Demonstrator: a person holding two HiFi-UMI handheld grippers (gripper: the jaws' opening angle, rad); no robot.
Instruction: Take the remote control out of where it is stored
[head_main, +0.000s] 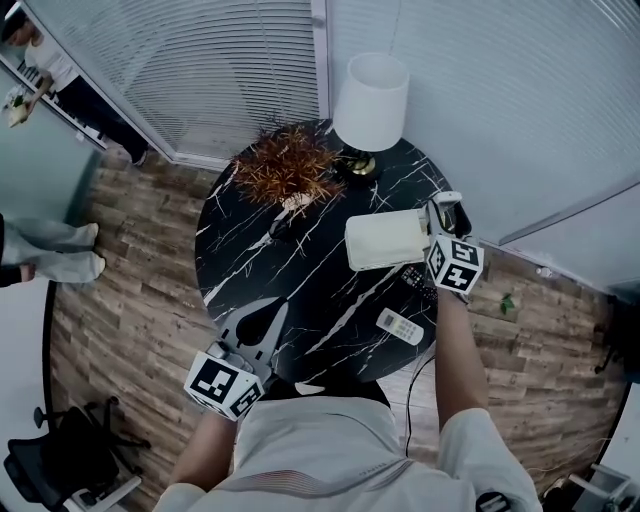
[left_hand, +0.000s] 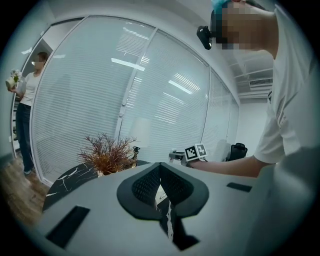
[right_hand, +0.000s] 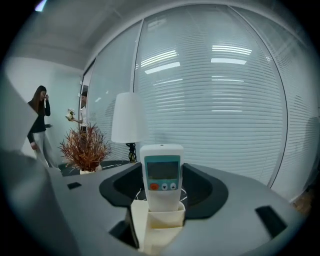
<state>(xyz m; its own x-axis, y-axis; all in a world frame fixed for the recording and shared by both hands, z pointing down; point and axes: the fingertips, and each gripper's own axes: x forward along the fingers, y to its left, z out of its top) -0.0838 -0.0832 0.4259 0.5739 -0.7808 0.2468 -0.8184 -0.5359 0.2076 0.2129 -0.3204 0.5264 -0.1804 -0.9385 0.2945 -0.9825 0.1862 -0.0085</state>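
A white remote control (right_hand: 161, 185) with a grey screen and an orange button stands upright in a cream holder (right_hand: 156, 222). My right gripper (right_hand: 161, 167) is shut on it, one jaw pressing on each side. In the head view that gripper (head_main: 448, 205) sits at the right end of the cream holder box (head_main: 383, 240) on the round black marble table (head_main: 300, 290). My left gripper (head_main: 272, 312) hovers over the table's near left edge, shut and holding nothing. In the left gripper view its jaws meet at a thin slit (left_hand: 161, 172).
A white lamp (head_main: 370, 100) and a dried red plant (head_main: 288, 165) stand at the table's far side. A second white remote (head_main: 400, 327) and a dark remote (head_main: 418, 280) lie near the right edge. Someone stands at the left (head_main: 50, 250). An office chair (head_main: 70, 460) is near left.
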